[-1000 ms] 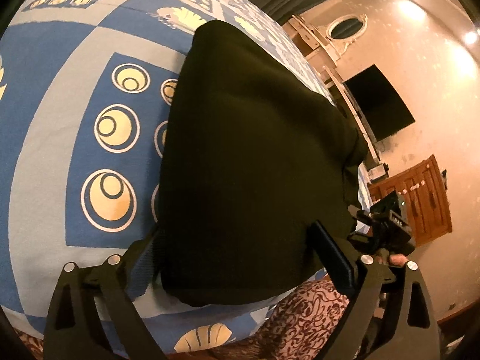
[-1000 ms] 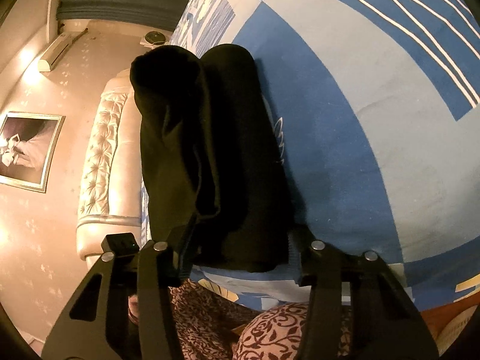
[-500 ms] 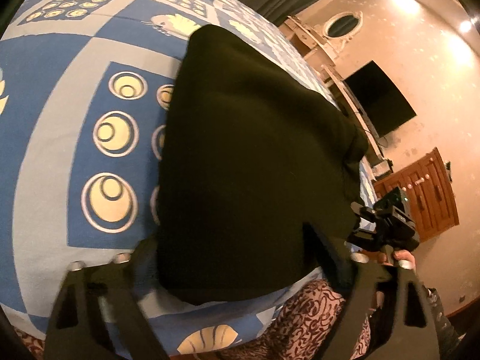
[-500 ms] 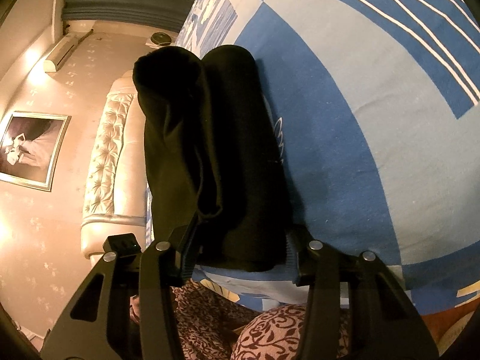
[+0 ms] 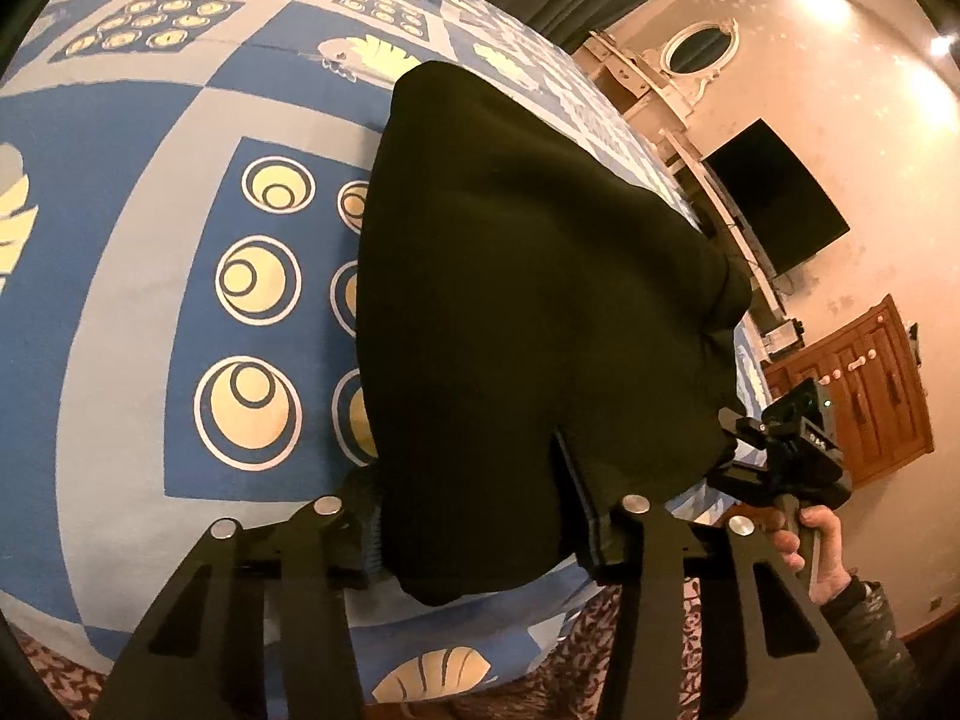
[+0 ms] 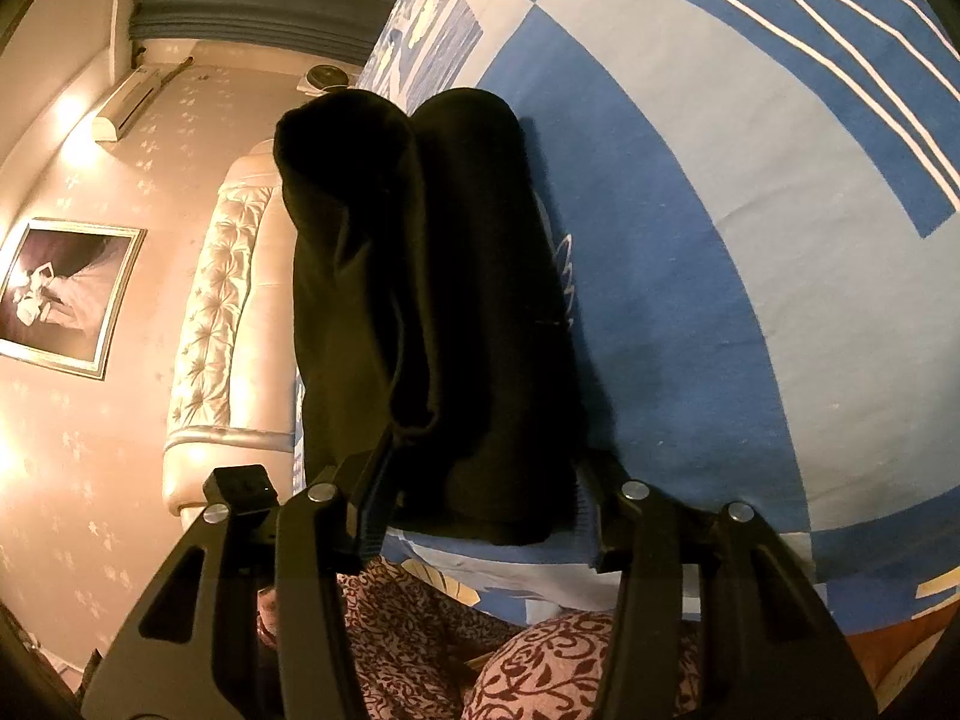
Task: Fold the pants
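Left gripper (image 5: 474,516): fingers stood wide apart, straddling the near end of the pants (image 5: 528,300); dark cloth filled the gap between them, with no sign of a pinch.
Right gripper (image 6: 480,504): fingers likewise spread, one on each side of the near edge of the pants (image 6: 444,324), not clamped on them.
Pants: black bundle, already doubled over into thick layers, lying on the bed cover (image 5: 138,312) near the bed's edge.
Long axis: ran straight away from both grippers, near end between the fingers, far end toward the headboard (image 6: 222,300) in the right wrist view.
Nearer hand: neither clearly; both sat at the near end, the right hand (image 5: 822,552) just beside the bundle's right side.
Likely step: judged to be closing on the near edge for one more fold.
Writing: none readable on the pants, the cover or either gripper.
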`<state>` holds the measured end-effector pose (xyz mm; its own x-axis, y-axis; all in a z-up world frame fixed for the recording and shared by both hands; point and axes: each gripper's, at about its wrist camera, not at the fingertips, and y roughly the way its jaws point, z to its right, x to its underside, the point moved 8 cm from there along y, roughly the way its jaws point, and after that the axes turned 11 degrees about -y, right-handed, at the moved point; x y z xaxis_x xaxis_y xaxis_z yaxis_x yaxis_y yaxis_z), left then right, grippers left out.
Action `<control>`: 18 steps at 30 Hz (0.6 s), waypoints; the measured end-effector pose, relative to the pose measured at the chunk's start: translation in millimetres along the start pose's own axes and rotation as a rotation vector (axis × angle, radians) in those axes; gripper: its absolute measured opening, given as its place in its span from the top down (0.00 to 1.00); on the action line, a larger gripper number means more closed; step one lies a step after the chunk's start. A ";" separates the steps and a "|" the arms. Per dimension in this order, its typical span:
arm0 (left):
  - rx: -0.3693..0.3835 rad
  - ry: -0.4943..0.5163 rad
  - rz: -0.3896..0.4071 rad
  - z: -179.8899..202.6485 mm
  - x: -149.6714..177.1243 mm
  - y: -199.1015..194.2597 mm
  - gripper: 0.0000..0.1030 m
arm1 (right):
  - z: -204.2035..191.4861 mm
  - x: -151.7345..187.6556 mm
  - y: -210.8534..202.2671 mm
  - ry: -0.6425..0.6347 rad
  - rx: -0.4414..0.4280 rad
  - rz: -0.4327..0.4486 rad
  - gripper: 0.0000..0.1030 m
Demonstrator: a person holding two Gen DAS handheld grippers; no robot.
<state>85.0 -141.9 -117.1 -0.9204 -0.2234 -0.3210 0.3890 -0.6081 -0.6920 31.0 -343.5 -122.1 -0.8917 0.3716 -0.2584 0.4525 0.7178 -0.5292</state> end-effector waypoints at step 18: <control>0.002 -0.049 0.011 -14.2 -8.0 -10.3 0.62 | -20.0 -4.9 18.9 -0.037 0.030 0.002 0.58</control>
<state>89.0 -123.1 -116.6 -0.9169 -0.2673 -0.2965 0.3992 -0.6071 -0.6870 44.1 -320.0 -114.7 -0.8910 0.3504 -0.2887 0.4540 0.6992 -0.5523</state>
